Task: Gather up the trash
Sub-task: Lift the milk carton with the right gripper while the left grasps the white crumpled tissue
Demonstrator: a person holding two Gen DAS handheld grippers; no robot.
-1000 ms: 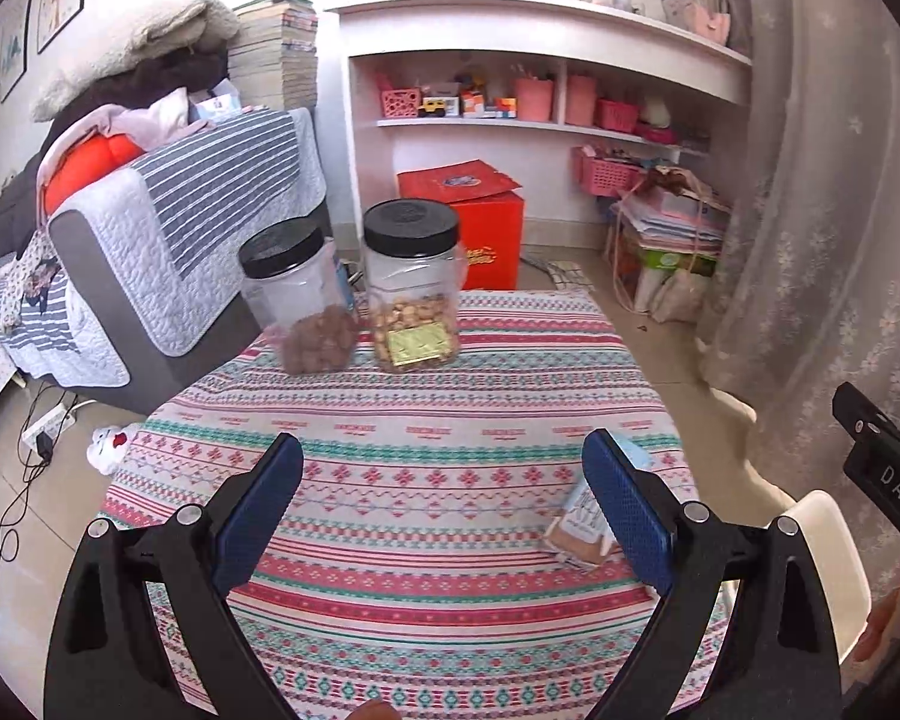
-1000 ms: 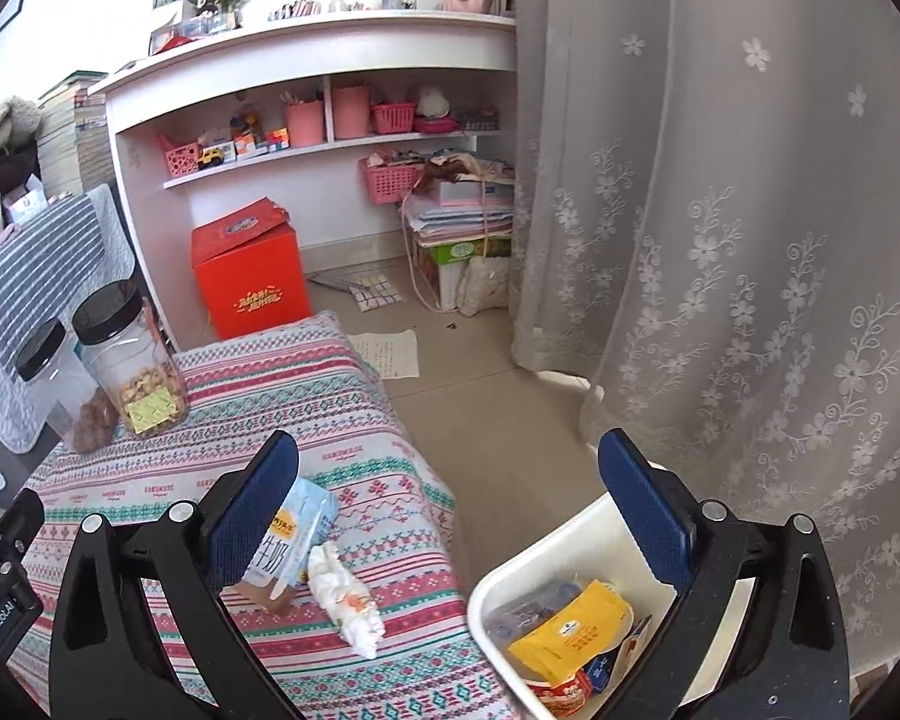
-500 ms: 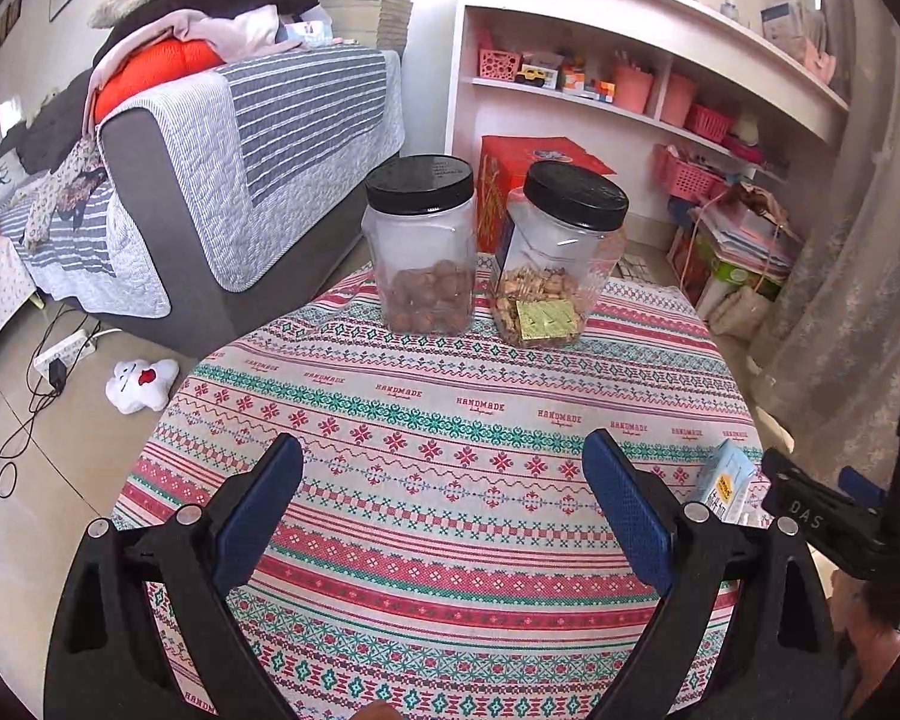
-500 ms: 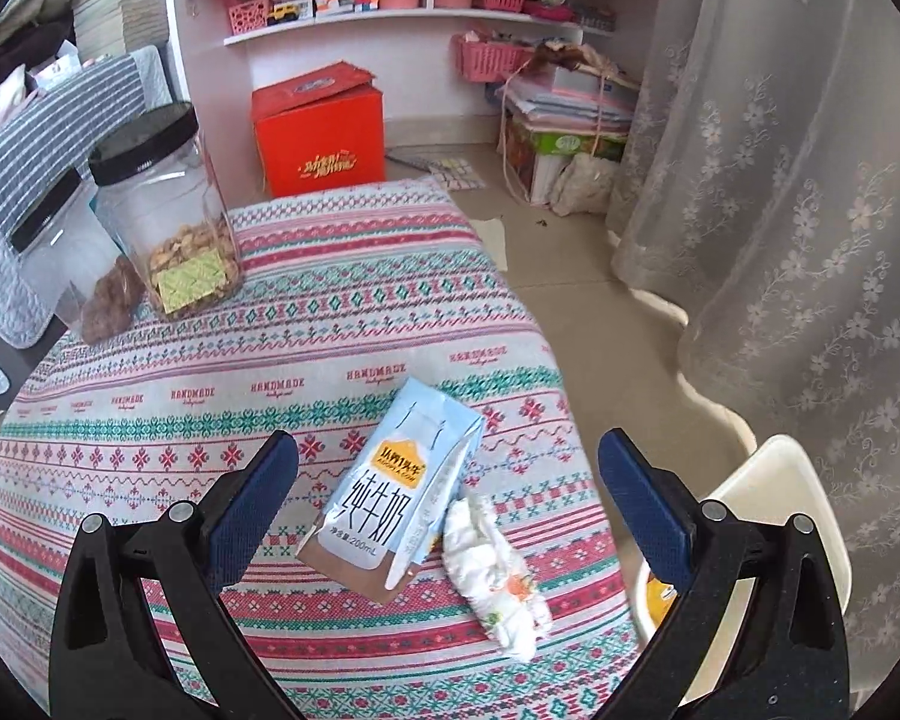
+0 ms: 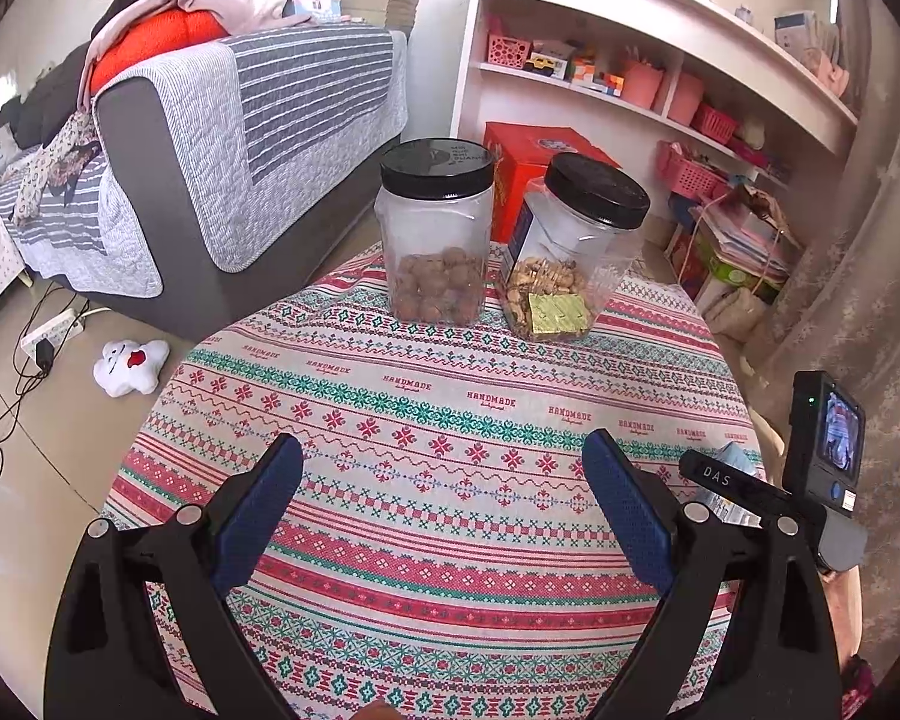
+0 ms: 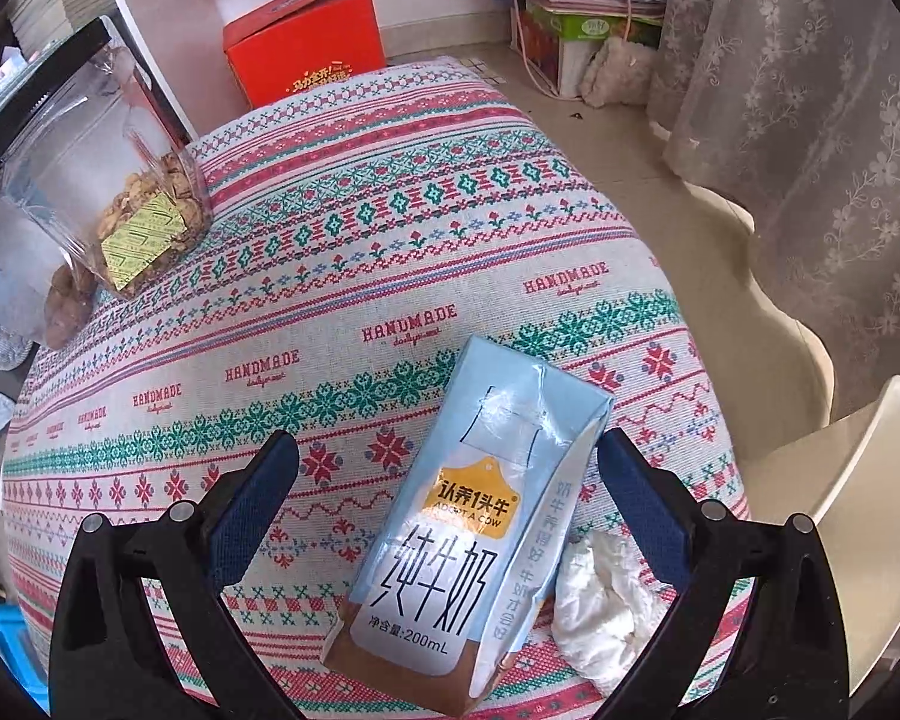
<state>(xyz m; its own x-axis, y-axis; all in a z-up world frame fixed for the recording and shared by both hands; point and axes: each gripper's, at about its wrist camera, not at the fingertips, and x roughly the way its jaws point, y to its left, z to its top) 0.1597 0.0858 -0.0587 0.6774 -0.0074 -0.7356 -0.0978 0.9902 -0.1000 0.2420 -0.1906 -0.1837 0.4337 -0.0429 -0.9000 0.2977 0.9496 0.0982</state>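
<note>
your right hand-held gripper (image 6: pixel 447 498) dropped over the milk carton (image 6: pixel 474 528), jaws just narrowing yet untouching; it's light, crushable, so pinch its long sides.

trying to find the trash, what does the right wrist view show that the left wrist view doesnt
Only the right wrist view shows the milk carton whole, lying between the open right gripper, whose jaws have just been closing a little without touching it, plus a crumpled tissue and a white bin.

Only the left wrist view shows the sofa, a plush toy and the open, empty left gripper.

Both show the two jars and the patterned tablecloth.
</note>
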